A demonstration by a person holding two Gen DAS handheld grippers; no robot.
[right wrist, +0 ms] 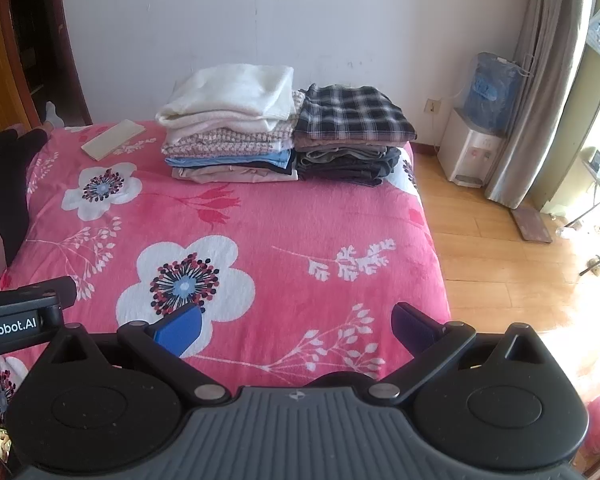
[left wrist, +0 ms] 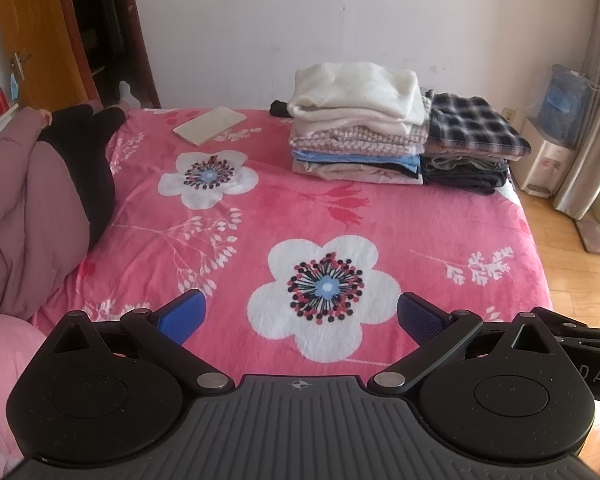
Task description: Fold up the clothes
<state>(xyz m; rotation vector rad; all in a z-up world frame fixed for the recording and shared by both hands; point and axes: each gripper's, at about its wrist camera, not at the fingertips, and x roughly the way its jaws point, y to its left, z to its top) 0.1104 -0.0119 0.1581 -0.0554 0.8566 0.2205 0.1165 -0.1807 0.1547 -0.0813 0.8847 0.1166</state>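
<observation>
The left gripper [left wrist: 301, 318] hovers above the near edge of the bed [left wrist: 400, 216]; its jaws stand wide apart and hold nothing. The right gripper [right wrist: 296, 326] hovers above the near right corner of the bed, jaws likewise wide and empty. The two grippers sit side by side, the right one's body showing at the right edge of the left wrist view.

The bed carries a pink blanket [right wrist: 300, 216] with white flowers. Two stacks of folded clothes stand at the far right corner, touching each other. The left stack [left wrist: 356, 136] is topped by a white sweater [left wrist: 360, 88]. The right stack [left wrist: 466, 148] is topped by a plaid shirt [left wrist: 472, 124], over grey and dark garments.

A flat cream book [left wrist: 210, 125] lies near the far edge, well apart from the stacks. A person [left wrist: 36, 200] in a mauve jacket and black trousers sits along the left edge. A water dispenser [right wrist: 476, 136] stands on the floor beyond the far right corner.
</observation>
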